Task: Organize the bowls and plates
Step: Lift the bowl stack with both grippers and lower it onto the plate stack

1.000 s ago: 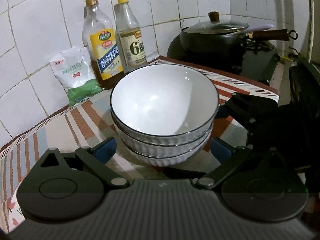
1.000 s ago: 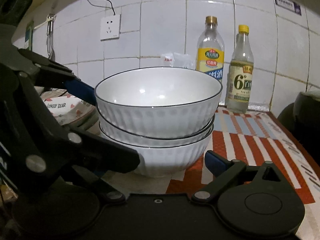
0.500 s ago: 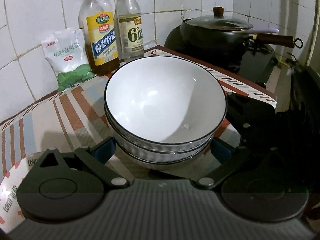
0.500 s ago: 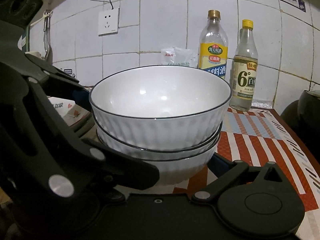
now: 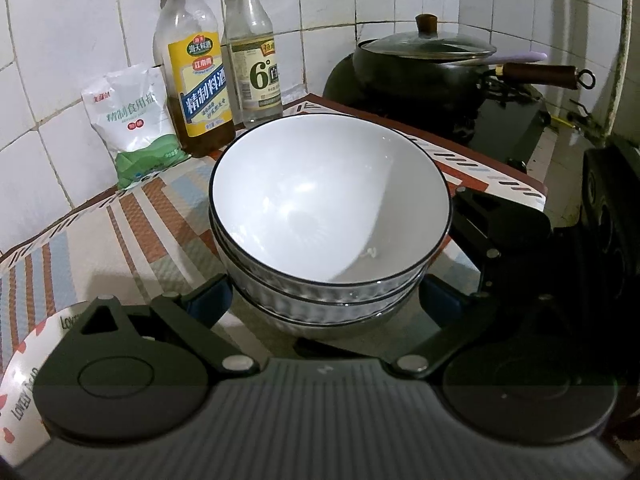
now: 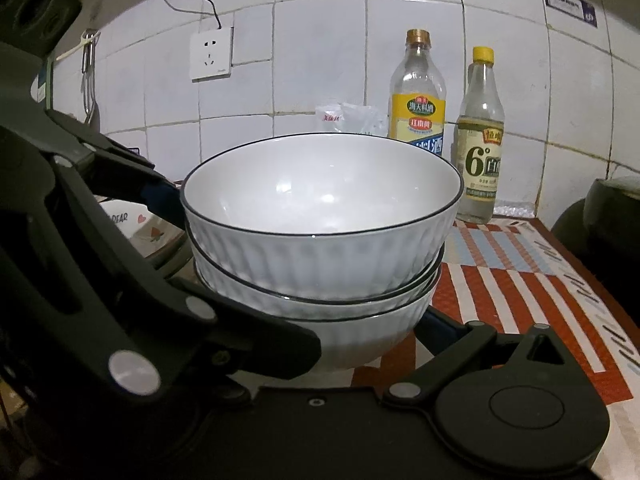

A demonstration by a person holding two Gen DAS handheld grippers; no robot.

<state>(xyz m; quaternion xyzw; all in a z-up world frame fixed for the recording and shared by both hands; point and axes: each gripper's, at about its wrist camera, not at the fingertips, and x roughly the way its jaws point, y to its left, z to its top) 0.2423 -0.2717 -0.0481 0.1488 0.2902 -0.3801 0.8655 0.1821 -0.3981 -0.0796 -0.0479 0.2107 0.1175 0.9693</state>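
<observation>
A stack of three white ribbed bowls with dark rims (image 5: 328, 208) fills the middle of both views (image 6: 320, 240). My left gripper (image 5: 324, 300) is spread wide, its blue-padded fingers against the two sides of the stack's lower bowls. My right gripper (image 6: 304, 320) grips the same stack from the other side; its right blue pad (image 6: 440, 328) touches the bottom bowl. The stack seems lifted off the striped mat (image 5: 120, 232). A white "Lovely Bear" plate (image 5: 24, 380) lies at the lower left of the left wrist view and behind the left gripper in the right wrist view (image 6: 140, 228).
Against the tiled wall stand a cooking wine bottle (image 5: 196, 64), a vinegar bottle (image 5: 252, 52) and a salt bag (image 5: 132, 120). A lidded black wok (image 5: 428, 64) sits on the stove at the right. A wall socket (image 6: 211, 54) is at the upper left.
The bowl stack has risen from the mat and both grippers have come in closer around it. The plate has come into view at the left wrist view's lower left.
</observation>
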